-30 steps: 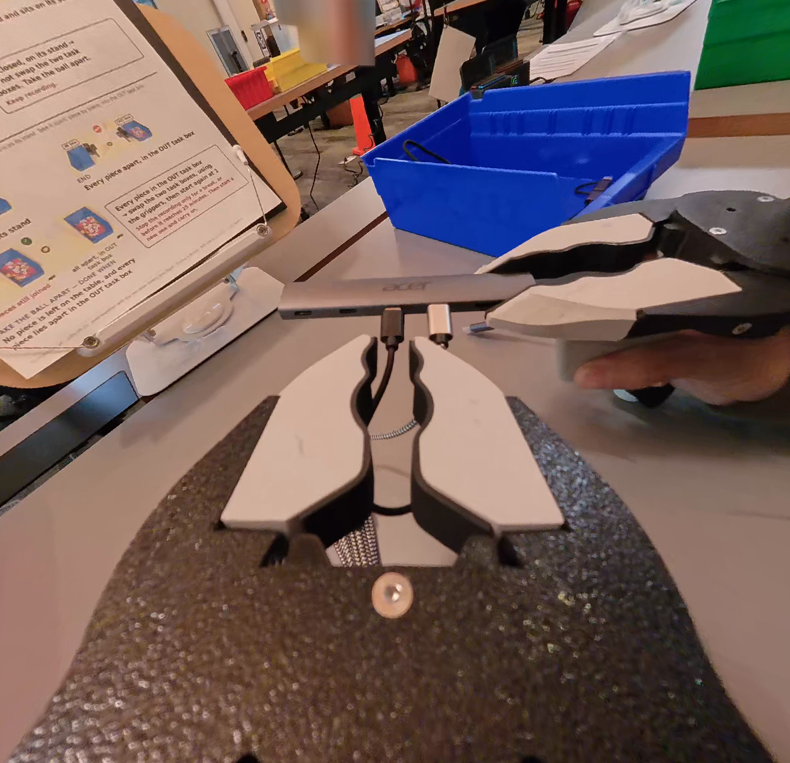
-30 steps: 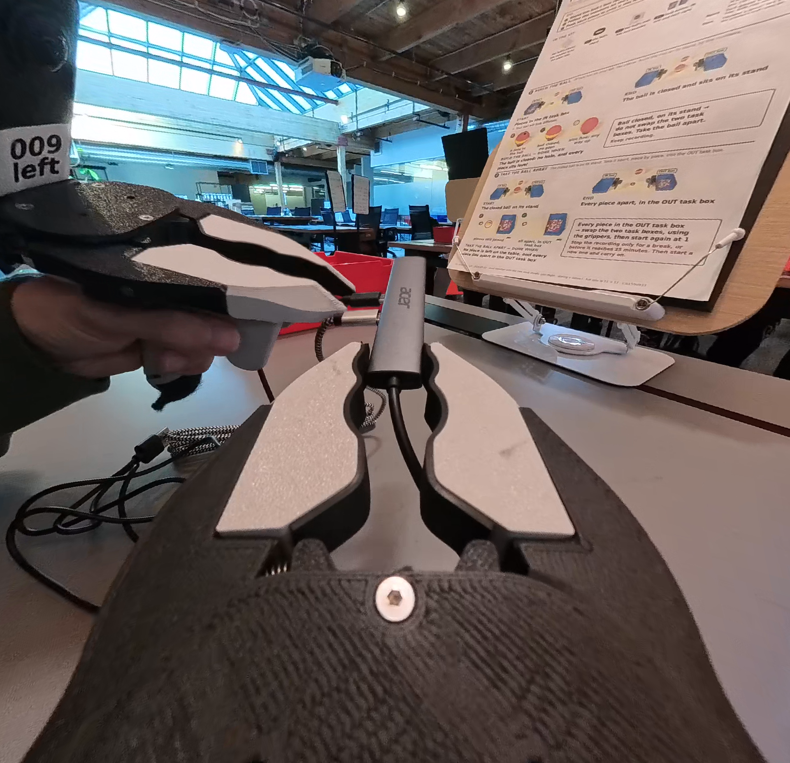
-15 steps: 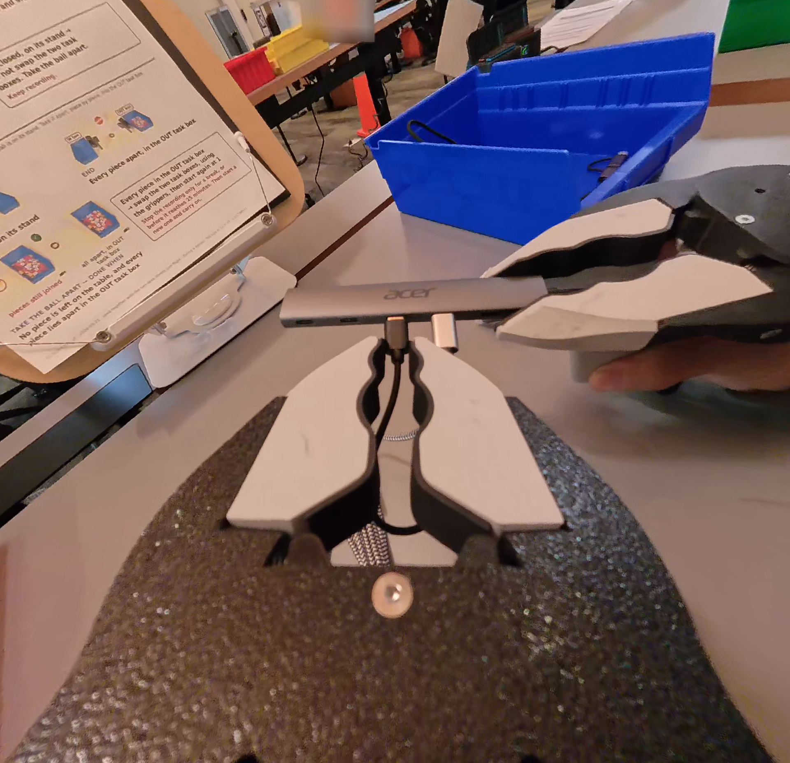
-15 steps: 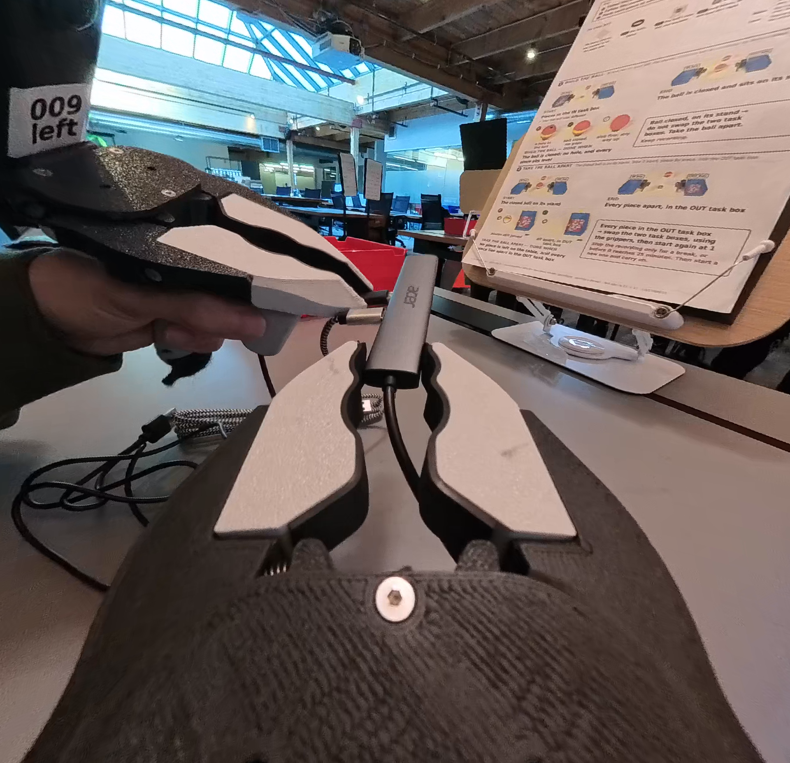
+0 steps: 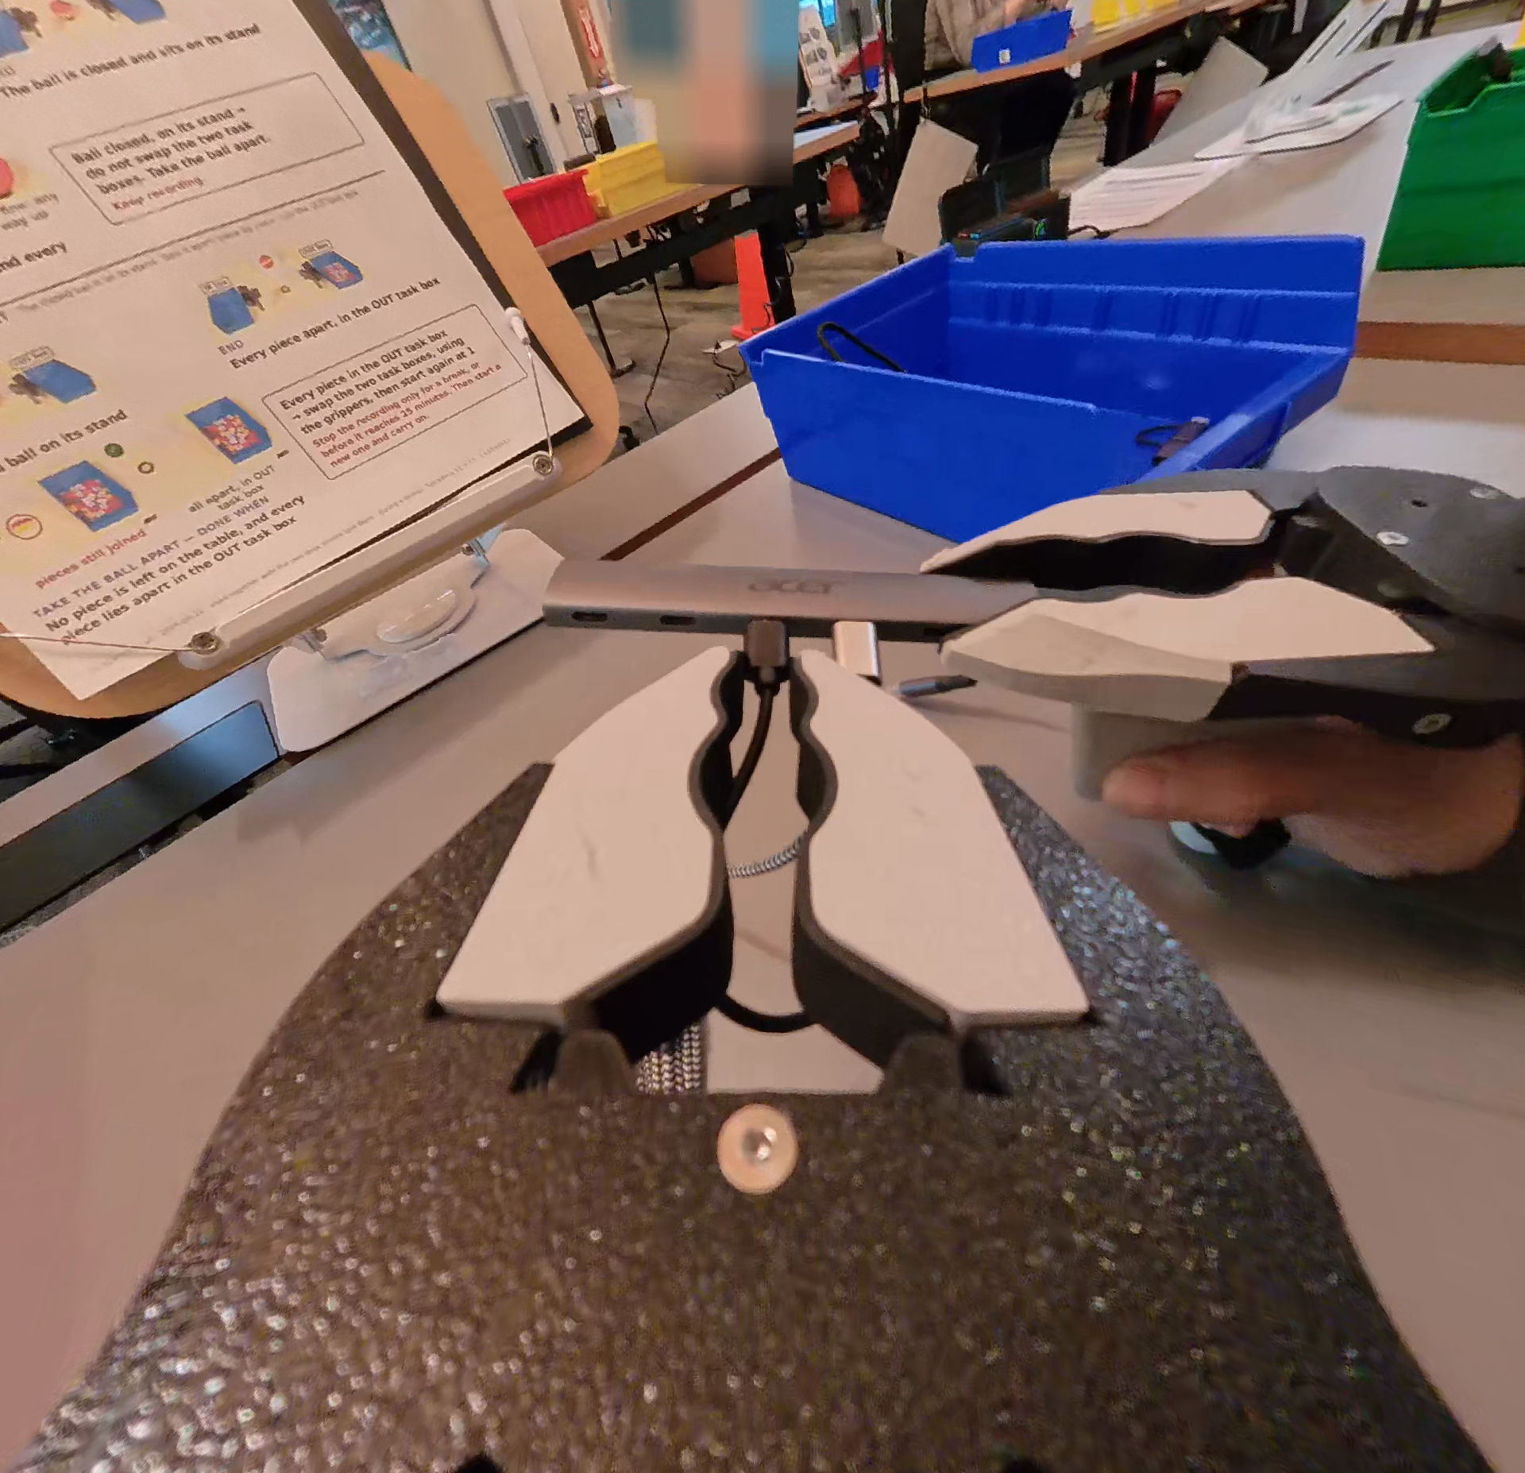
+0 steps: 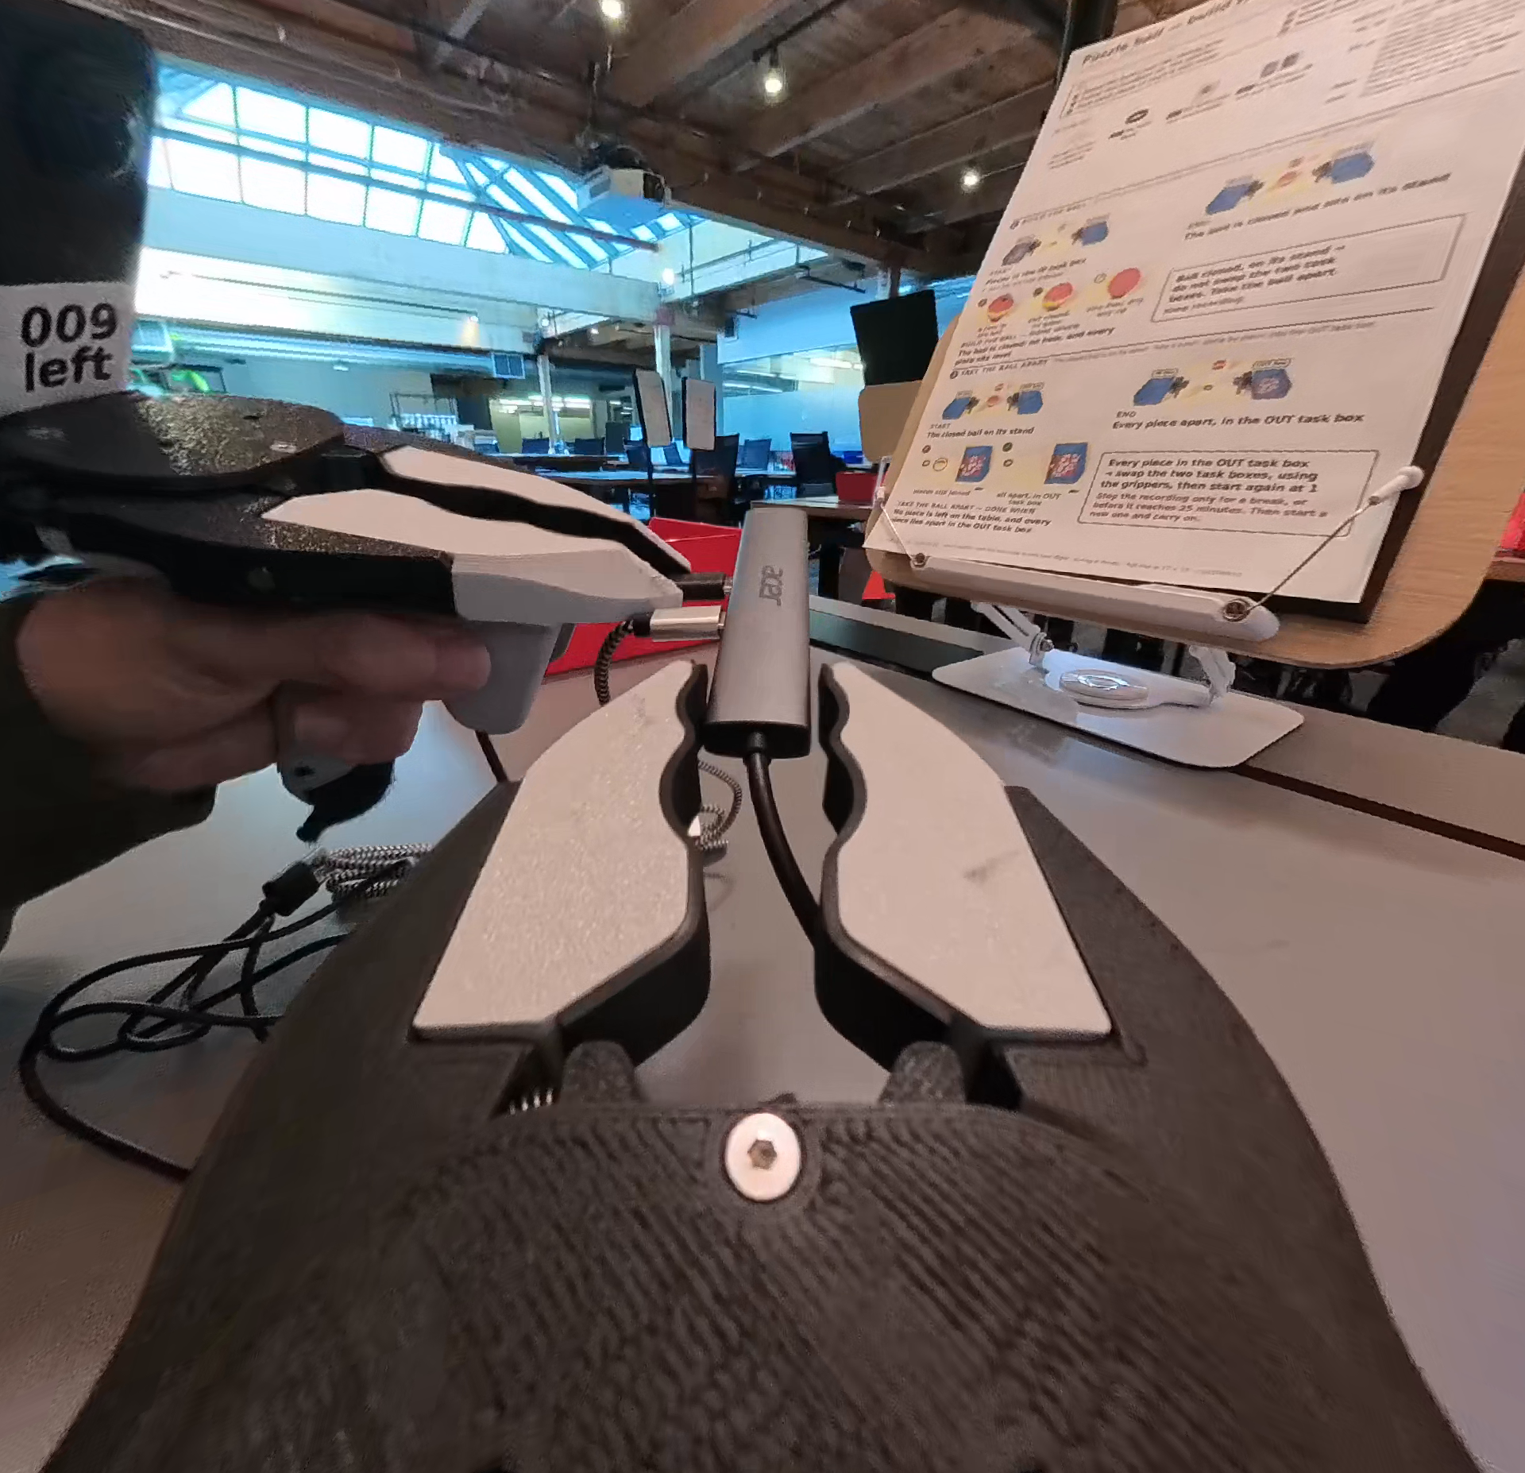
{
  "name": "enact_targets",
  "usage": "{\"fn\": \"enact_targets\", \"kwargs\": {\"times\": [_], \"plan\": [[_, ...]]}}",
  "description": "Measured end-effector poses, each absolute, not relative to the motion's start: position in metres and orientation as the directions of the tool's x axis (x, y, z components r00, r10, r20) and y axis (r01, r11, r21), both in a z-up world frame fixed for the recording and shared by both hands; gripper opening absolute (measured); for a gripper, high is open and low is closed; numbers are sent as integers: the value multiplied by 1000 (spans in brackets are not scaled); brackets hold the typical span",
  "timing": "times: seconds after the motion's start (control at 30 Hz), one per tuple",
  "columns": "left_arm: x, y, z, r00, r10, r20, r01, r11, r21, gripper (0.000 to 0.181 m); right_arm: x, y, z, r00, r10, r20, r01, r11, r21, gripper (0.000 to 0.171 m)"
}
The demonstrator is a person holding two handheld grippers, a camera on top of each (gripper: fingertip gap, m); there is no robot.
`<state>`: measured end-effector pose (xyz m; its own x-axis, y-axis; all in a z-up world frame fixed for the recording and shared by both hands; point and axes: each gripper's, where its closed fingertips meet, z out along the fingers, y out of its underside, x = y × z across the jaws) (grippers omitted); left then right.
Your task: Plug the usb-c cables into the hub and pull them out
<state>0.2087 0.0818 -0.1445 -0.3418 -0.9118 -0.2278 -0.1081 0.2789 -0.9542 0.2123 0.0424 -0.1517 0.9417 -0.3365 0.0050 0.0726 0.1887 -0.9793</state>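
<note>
- The slim grey metal hub hangs above the grey worktop, lying level across the middle of the left wrist frame.
- The right gripper, with grey fingers on a black body, is clamped on the hub's cable end; in the left wrist view it reaches in from the right edge.
- The left gripper has its fingers closed around a dark usb-c plug, which sits in the hub's near side.
- A silver usb-c plug sits in the hub just right of the dark one; its braided cable hangs toward the worktop.
- Loose black cable lies coiled at lower left of the right wrist frame.
- A blue plastic bin stands at upper right behind the hub; a printed instruction sheet on a wooden stand fills the upper left.
</note>
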Motion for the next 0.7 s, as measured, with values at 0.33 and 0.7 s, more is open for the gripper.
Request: {"fn": "enact_targets", "kwargs": {"times": [0.33,0.7], "plan": [[210,70,-142,-338,-928,-154,-94,196,-976,10,215,41,-150,934,-357,-5,74,208,-975,24],[209,71,-145,-325,-928,-182,-91,222,-971,10,214,43,-153,927,-373,17,88,174,-981,24]]}}
